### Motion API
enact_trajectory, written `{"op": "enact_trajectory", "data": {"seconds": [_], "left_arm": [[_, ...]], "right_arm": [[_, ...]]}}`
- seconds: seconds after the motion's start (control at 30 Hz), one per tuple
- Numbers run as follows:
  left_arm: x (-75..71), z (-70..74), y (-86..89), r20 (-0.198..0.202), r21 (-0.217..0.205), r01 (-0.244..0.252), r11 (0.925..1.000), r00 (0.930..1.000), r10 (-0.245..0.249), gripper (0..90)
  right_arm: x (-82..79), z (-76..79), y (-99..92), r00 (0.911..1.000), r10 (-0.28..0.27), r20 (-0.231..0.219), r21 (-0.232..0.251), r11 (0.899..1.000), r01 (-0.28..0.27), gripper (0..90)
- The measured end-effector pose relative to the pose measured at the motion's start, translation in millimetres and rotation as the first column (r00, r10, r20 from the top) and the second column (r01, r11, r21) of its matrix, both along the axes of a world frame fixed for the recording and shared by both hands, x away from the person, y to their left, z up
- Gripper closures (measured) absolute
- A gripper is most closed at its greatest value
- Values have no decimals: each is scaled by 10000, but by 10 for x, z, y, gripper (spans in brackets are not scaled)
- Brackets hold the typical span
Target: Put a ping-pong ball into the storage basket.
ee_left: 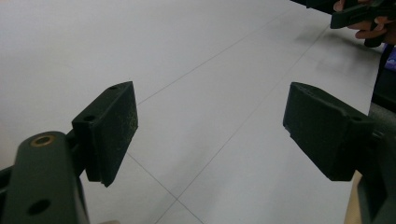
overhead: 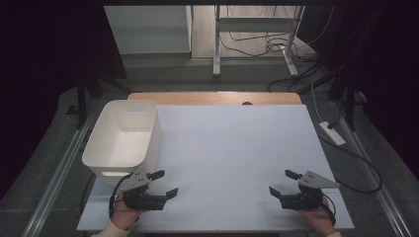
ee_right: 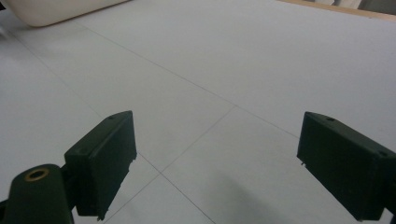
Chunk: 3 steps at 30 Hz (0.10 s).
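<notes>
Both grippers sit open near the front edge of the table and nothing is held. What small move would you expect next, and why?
Probably the left gripper edging toward the white plastic bin just beside it. Both it and the right gripper have jaws standing wide with nothing between them, and the bin is the nearest thing on the white tabletop.

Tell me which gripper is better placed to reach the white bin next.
Left, probably. The left gripper sits right beside the white bin with jaws open and empty; the right gripper is across the table.
</notes>
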<state>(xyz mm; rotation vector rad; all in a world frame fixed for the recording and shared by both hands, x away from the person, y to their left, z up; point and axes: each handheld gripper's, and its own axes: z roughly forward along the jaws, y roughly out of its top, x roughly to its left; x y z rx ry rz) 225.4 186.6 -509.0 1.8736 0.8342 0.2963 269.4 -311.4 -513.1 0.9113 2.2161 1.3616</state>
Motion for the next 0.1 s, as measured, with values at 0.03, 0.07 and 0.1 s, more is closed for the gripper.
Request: {"op": "enact_trajectory", "data": {"seconds": [0.03, 0.07, 0.1], "left_arm": [[-1, 0, 0, -10, -28, 4, 10000, 10000, -4, 188], [0, 1, 1, 5, -13, -1, 10000, 10000, 1, 188], [0, 1, 1, 5, -13, -1, 10000, 10000, 1, 188]], "right_arm": [[2, -1, 2, 10000, 3, 4, 2, 10000, -3, 116], [4, -2, 4, 10000, 23, 11, -2, 10000, -23, 116], [4, -2, 5, 10000, 31, 9, 3, 10000, -31, 116]]}}
